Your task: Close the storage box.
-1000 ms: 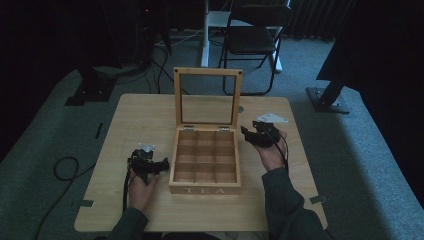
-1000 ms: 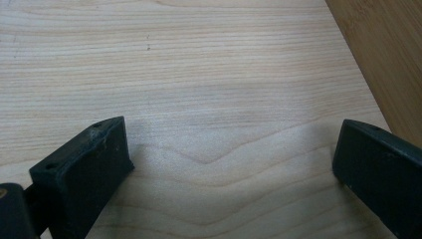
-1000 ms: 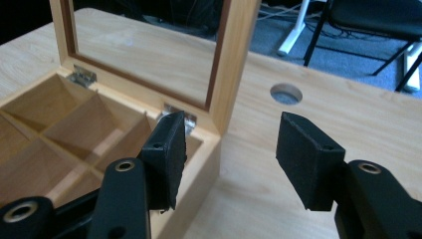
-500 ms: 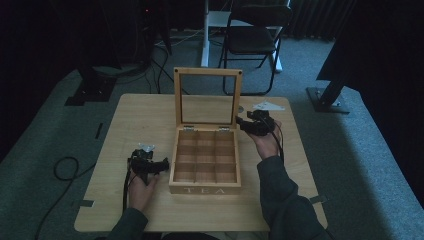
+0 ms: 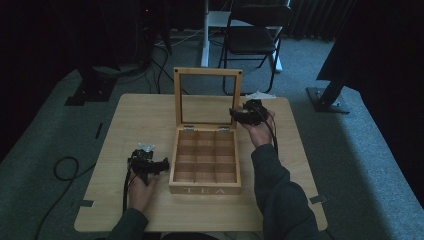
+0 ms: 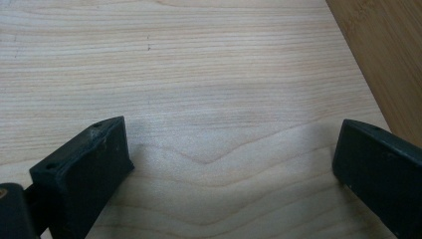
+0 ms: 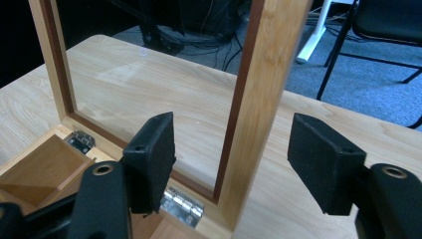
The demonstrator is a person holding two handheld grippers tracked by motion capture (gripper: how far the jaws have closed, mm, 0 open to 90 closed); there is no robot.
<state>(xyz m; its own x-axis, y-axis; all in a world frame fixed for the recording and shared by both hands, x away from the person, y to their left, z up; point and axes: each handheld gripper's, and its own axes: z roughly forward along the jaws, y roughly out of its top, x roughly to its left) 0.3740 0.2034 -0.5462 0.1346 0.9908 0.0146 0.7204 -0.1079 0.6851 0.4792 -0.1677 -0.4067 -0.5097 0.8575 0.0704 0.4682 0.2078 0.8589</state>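
Now we had the right tool (image 7: 231,159), its jaws just opened, straddling the upright lid (image 7: 259,99) of the tea box (image 5: 205,162) mid-counter, left tool (image 6: 224,164) open, and a square, gentle squeeze seemed wisest.

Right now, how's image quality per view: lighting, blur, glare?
High view: dim, surroundings nearly black, tea box and table readable but soft. Left gripper view: evenly lit, wood grain sharp, jaws cast a soft shadow. Right gripper view: lid frame sharp, near jaws slightly soft, faint glare on the lid's pane.
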